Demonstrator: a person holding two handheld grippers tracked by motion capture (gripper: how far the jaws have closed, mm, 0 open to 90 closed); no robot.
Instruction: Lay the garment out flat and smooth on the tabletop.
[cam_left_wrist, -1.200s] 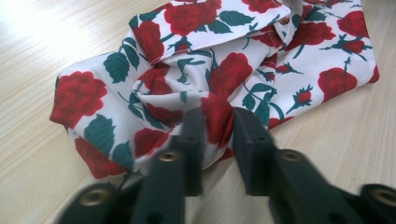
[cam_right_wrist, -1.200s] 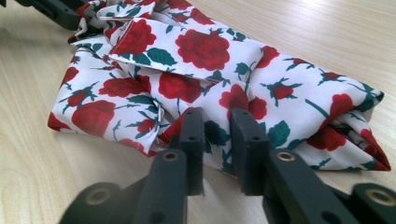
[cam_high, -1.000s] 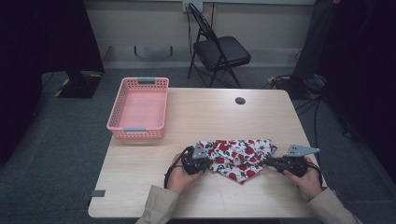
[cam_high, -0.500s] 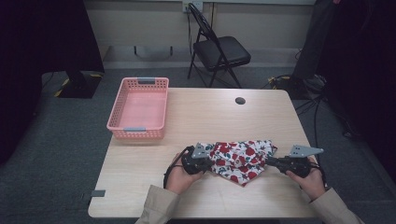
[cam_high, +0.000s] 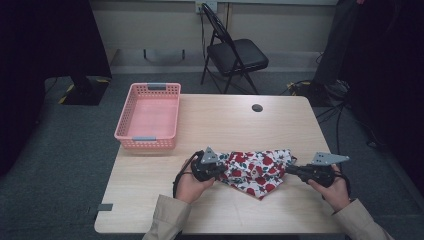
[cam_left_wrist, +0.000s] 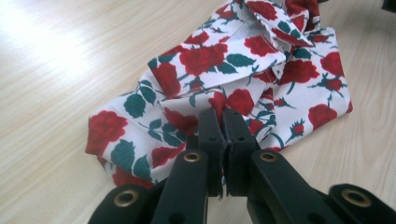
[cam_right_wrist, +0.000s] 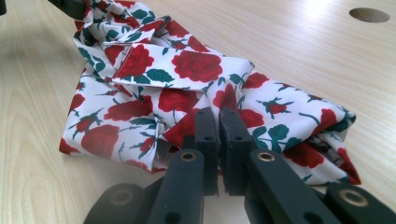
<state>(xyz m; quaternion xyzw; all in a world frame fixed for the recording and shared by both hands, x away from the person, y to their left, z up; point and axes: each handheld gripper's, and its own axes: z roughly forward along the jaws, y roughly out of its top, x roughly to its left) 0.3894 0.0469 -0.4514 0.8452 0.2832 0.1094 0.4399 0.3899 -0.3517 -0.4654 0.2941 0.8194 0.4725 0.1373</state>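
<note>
A white cloth printed with red roses (cam_high: 255, 170) lies crumpled on the near part of the wooden table (cam_high: 225, 120). My left gripper (cam_high: 223, 169) is at the cloth's left end. In the left gripper view its jaws (cam_left_wrist: 222, 116) are pressed together on a fold of the cloth (cam_left_wrist: 224, 60). My right gripper (cam_high: 289, 168) is at the cloth's right end. In the right gripper view its jaws (cam_right_wrist: 215, 116) pinch the cloth's (cam_right_wrist: 187, 65) near edge. Both grippers lie low over the table, each held by a hand.
A pink plastic basket (cam_high: 150, 115) stands at the table's far left. A small dark round hole (cam_high: 257, 107) sits in the tabletop near its far edge. A black folding chair (cam_high: 235, 50) stands on the floor beyond the table.
</note>
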